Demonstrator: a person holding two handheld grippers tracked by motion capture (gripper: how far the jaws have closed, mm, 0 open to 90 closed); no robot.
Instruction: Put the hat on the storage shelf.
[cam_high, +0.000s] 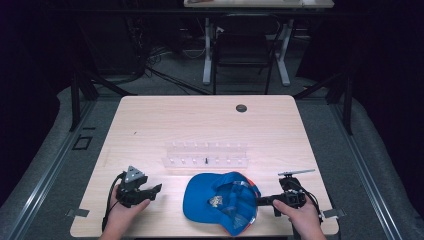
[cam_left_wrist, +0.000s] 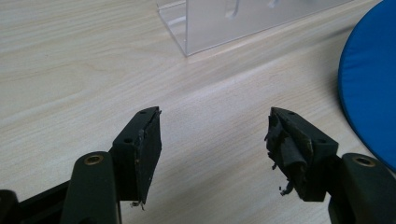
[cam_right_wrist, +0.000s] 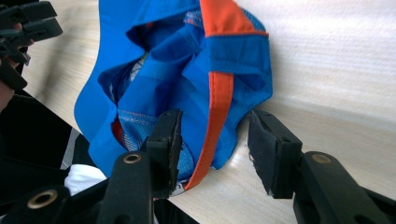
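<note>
- Your right gripper (cam_right_wrist: 212, 144) is spread wide with its jaws straddling the back edge of the soft blue fabric cap with orange trim (cam_right_wrist: 187, 79). One jaw lies over the mesh lining, the other rests on bare wood. Close now and you'll likely pinch only a loose fold, so the cap could sag or slip free.
- Your left gripper (cam_left_wrist: 215, 140) is also wide apart and empty, hovering over the pale wooden tabletop (cam_left_wrist: 70, 60) just beside the cap's brim. Its pad looks frayed, so thin cloth may slide.
- The cap lies upside down at the near edge of the tabletop; a drag could pull it off.
- The clear acrylic rack (cam_high: 206, 155) stands just beyond the cap, so a careless lift could knock it.
</note>
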